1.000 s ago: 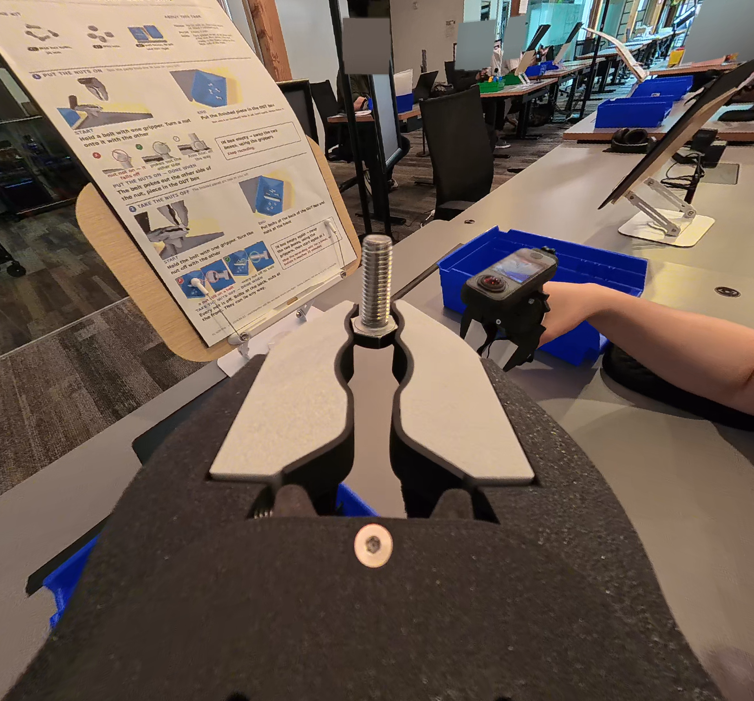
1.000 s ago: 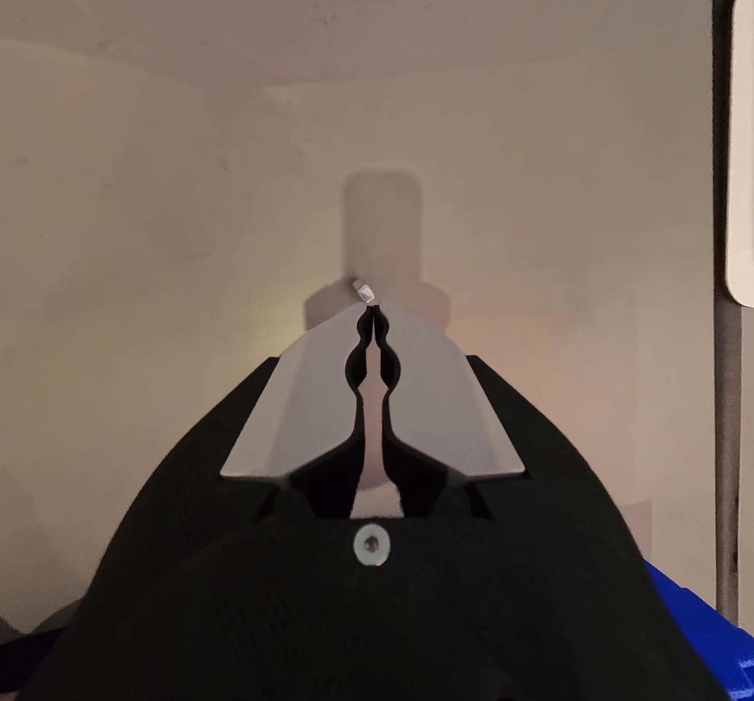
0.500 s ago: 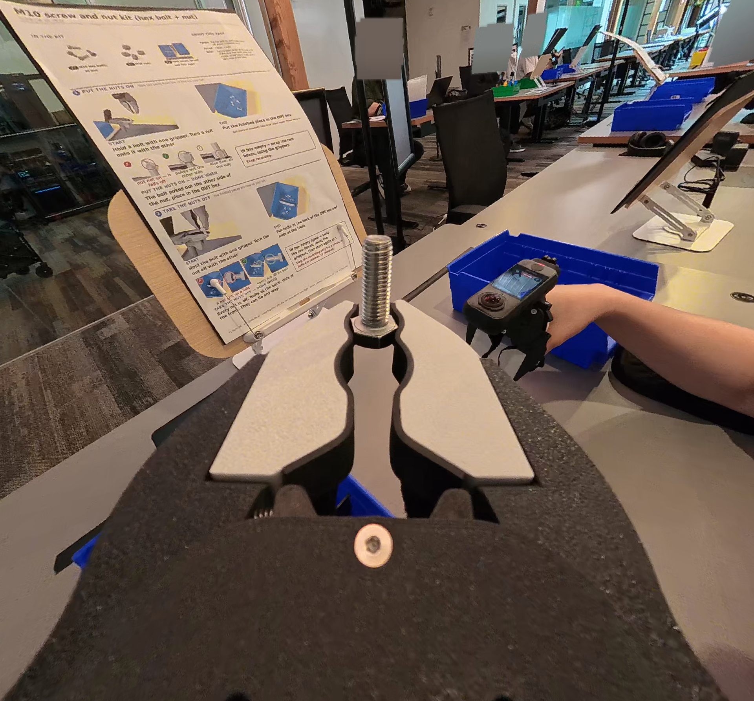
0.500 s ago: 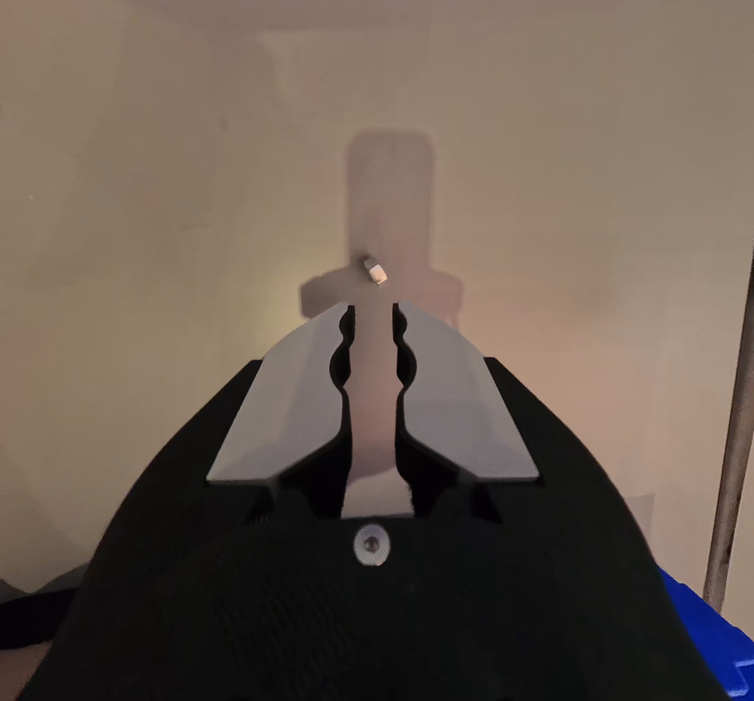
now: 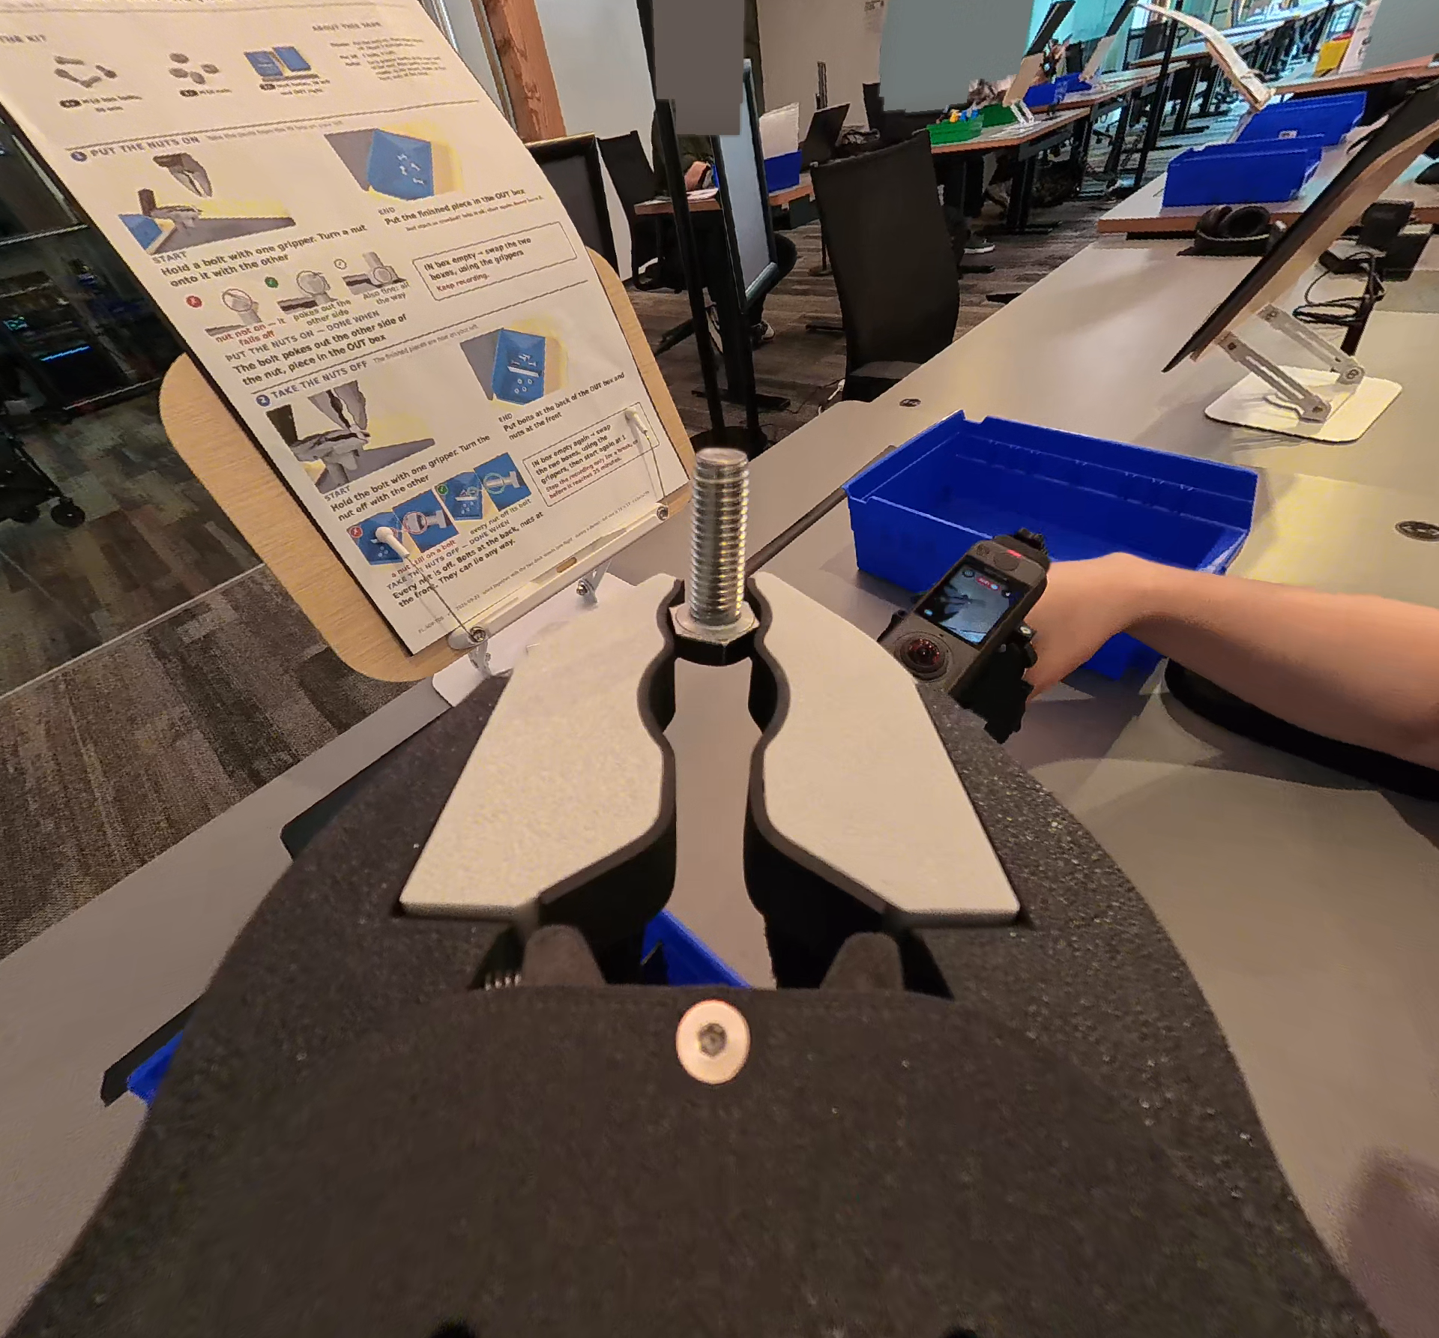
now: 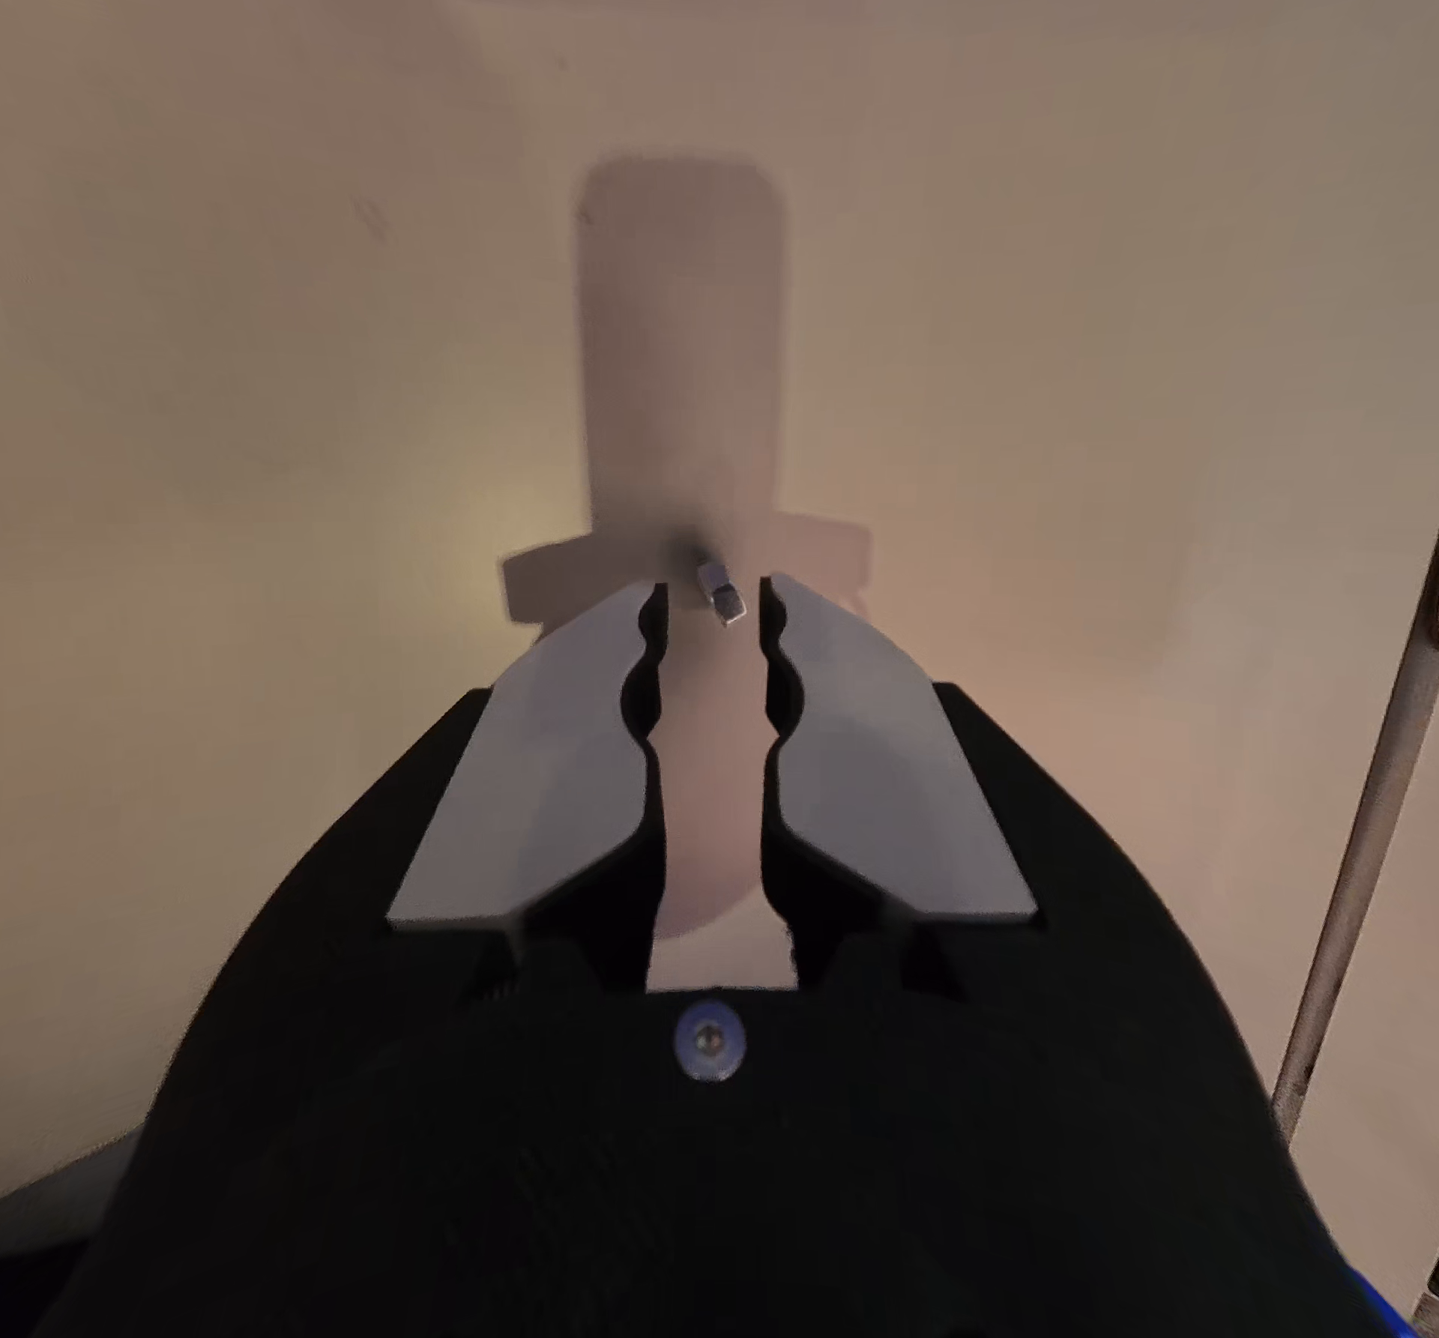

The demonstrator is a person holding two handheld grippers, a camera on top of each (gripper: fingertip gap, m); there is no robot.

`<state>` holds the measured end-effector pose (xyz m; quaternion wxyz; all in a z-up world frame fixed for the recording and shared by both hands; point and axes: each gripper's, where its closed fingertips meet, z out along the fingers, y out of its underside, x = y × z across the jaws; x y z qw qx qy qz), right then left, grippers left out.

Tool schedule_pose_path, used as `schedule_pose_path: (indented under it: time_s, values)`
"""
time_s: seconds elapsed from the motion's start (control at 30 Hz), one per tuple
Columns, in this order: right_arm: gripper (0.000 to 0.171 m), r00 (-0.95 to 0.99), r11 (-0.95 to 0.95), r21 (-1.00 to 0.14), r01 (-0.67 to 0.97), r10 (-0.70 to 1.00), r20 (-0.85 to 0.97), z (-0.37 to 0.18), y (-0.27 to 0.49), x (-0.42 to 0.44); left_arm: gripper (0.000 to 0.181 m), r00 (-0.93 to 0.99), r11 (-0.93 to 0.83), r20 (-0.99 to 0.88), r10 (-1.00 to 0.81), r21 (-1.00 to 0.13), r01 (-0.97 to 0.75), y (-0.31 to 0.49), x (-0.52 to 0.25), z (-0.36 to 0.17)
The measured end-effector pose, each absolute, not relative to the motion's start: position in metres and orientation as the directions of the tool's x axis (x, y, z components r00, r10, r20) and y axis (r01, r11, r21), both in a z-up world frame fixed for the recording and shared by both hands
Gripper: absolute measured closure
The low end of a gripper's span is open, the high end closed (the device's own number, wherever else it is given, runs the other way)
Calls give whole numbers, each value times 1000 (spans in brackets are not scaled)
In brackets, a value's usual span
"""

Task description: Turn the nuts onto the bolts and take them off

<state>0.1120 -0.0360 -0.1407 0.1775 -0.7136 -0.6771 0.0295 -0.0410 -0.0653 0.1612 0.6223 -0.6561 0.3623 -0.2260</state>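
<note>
Steel bolt (image 5: pixel 718 533) upright, clamped in left tool (image 5: pixel 715 619).

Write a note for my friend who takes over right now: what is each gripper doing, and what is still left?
Left gripper: shut on the bolt, gripping its hex head, thread pointing up.
Right gripper: open, pointing down at the table, with the small nut lying loose between its fingertips.
Blue bin stands behind the right gripper.
Done: bolt picked up.
Left: grab the nut, turn it onto the bolt.

Bin (image 5: pixel 1043 491) on table (image 5: pixel 1168 911), right of instruction board (image 5: pixel 327 273).
</note>
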Motion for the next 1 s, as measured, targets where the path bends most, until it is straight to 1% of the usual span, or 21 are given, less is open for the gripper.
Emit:
schedule_pose_path:
  time_s: [0.17, 0.2, 0.23, 0.27, 0.37, 0.53, 0.6, 0.7, 0.8, 1.0]
  values:
    - [147, 82, -28, -261, 965, 976, 200, -153, -32, 114, 168, 634, 25, -155, -758, -978, -209, -63, -39, 157]
    - [149, 80, -27, -254, 967, 977, 199, -155, -32, 115, 168, 632, 25, -156, -759, -977, -211, -63, -39, 157]
    - [158, 74, -21, -245, 969, 975, 208, -156, -31, 115, 168, 631, 26, -156, -760, -977, -211, -64, -38, 157]
    - [162, 67, -13, -239, 971, 974, 217, -156, -31, 116, 168, 630, 27, -157, -760, -977, -211, -64, -38, 157]
    - [162, 82, -22, -243, 970, 968, 239, -153, -28, 115, 168, 631, 30, -159, -760, -977, -210, -65, -38, 158]
    - [162, 136, -24, -255, 967, 893, 429, -141, 1, 115, 168, 634, 25, -153, -758, -978, -206, -63, -39, 158]
    - [162, 154, -28, -262, 965, 866, 475, -138, 8, 114, 168, 638, 21, -152, -755, -978, -207, -62, -41, 158]
    - [162, 150, -33, -219, 975, 825, 545, -139, 17, 118, 168, 650, 19, -145, -746, -980, -198, -61, -45, 159]
    - [162, 131, -30, -183, 983, 810, 572, -140, 20, 121, 168, 654, 16, -138, -744, -982, -188, -62, -48, 160]
    - [162, 120, -35, -156, 987, 805, 581, -143, 21, 123, 168, 654, 14, -138, -744, -982, -190, -60, -48, 159]
